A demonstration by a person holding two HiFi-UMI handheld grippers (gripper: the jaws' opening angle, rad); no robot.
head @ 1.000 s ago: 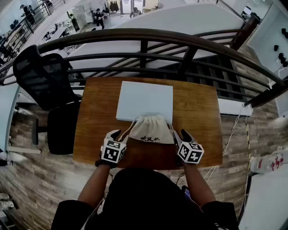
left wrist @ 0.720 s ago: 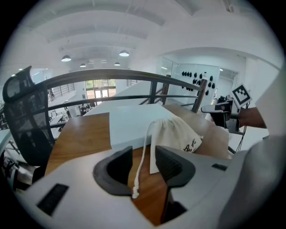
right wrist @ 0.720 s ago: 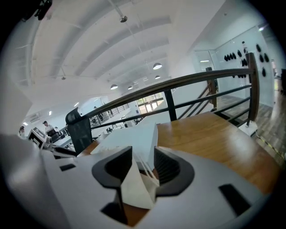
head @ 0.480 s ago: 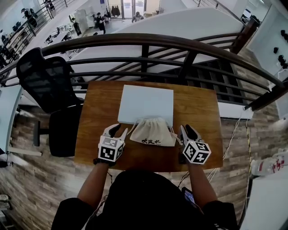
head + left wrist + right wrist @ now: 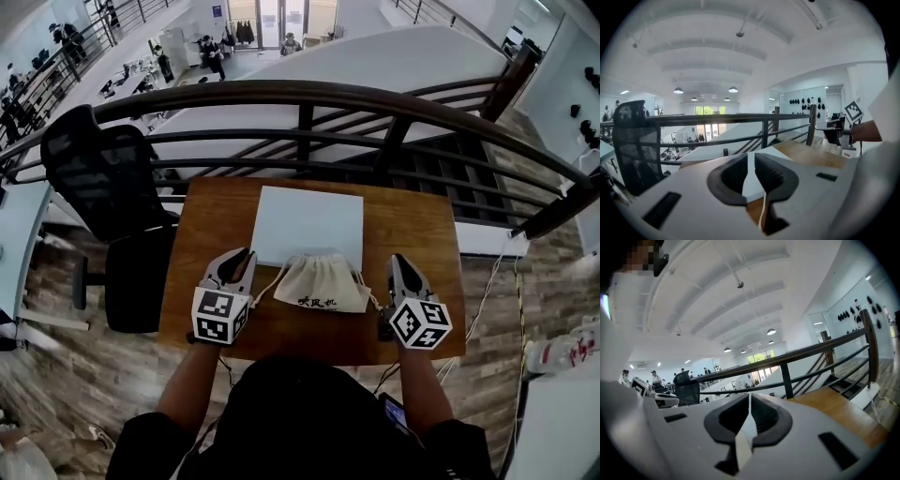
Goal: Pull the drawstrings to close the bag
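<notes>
A beige drawstring bag with black characters lies on the wooden table, its mouth resting on a white board. My left gripper is to the bag's left. Its jaws are closing on the left drawstring, and in the left gripper view the cord runs up between the nearly touching pads of that gripper. To the bag's right, my right gripper is shut on the right drawstring. The right gripper view shows a pale strip of that drawstring pinched in its jaws.
A dark curved railing runs just behind the table. A black office chair stands to the left. The table's near edge is at the person's body, and a stone-pattern floor lies on both sides.
Both grippers have moved outward from the bag's sides and their jaws have closed. The drawstrings now stretch from the bag's mouth to the grippers.
</notes>
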